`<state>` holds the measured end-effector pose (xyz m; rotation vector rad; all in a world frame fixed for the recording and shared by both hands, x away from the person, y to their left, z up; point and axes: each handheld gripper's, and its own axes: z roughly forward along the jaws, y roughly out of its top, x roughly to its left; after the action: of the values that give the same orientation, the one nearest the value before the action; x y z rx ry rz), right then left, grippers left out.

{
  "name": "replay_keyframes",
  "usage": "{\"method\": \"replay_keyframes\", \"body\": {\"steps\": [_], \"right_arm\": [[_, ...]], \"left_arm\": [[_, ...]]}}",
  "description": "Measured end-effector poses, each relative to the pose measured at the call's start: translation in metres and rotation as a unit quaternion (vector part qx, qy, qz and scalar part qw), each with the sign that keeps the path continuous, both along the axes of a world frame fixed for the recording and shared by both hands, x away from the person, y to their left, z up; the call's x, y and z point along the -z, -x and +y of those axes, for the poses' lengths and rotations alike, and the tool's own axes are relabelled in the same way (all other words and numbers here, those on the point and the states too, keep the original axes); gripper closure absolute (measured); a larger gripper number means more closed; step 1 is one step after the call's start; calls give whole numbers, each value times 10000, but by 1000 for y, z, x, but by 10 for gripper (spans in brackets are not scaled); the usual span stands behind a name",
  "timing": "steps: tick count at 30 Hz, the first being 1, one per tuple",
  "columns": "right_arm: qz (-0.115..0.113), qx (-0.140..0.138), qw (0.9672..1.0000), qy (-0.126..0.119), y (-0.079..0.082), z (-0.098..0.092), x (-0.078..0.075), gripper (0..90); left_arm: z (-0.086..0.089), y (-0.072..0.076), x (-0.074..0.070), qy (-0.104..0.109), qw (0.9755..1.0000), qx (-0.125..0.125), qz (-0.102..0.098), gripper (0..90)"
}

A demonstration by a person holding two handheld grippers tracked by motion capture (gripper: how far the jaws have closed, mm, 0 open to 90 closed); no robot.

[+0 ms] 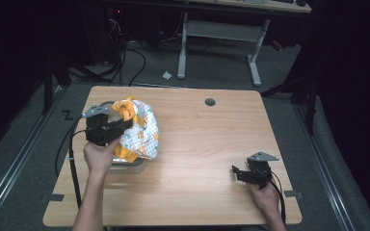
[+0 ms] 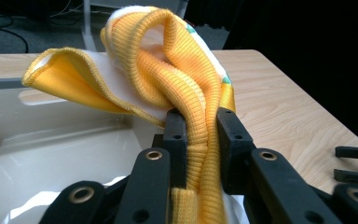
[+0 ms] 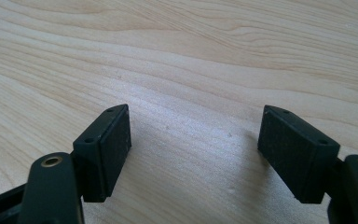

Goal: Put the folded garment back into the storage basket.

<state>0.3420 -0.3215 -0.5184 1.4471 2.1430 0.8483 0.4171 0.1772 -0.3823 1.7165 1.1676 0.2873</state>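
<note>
My left gripper (image 1: 107, 126) sits at the left side of the wooden surface (image 1: 207, 139), and its jaws are clamped on the ribbed yellow cuff of a small knitted garment (image 1: 137, 129). In the left gripper view the ribbed band (image 2: 200, 121) runs straight down between the two black pads, pinched tight, while the rest of the cloth rises above the jaws and folds over to the left, showing its yellow hem and white inner side. From the high view I can see the garment's outer face: white with small orange and green marks, bunched in a heap just right of the gripper.

The garment hangs over a white plastic tub (image 1: 125, 163) that stands near the left edge of the surface; the tub's pale inner wall (image 2: 51, 154) lies just under the jaws in the left gripper view. Part of the cloth drapes past the tub's right rim.

My right gripper (image 1: 252, 174) rests low at the near right of the surface, well apart from the garment. Its jaws stand wide open with bare wood grain (image 3: 196, 154) between the pads, gripping nothing.
</note>
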Motion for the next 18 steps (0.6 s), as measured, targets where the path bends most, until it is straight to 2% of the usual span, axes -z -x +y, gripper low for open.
{"method": "replay_keyframes", "body": {"steps": [8,14,18], "right_arm": [[0,1,10000,-1,0,0,0,257],[0,1,10000,0,0,0,0,257],[0,2,10000,-1,0,0,0,257]], "left_arm": [[8,-3,2,-27,10000,-42,54,763],[14,-8,6,-24,9998,-54,173,763],[18,-12,9,-130,9996,-104,243,763]]}}
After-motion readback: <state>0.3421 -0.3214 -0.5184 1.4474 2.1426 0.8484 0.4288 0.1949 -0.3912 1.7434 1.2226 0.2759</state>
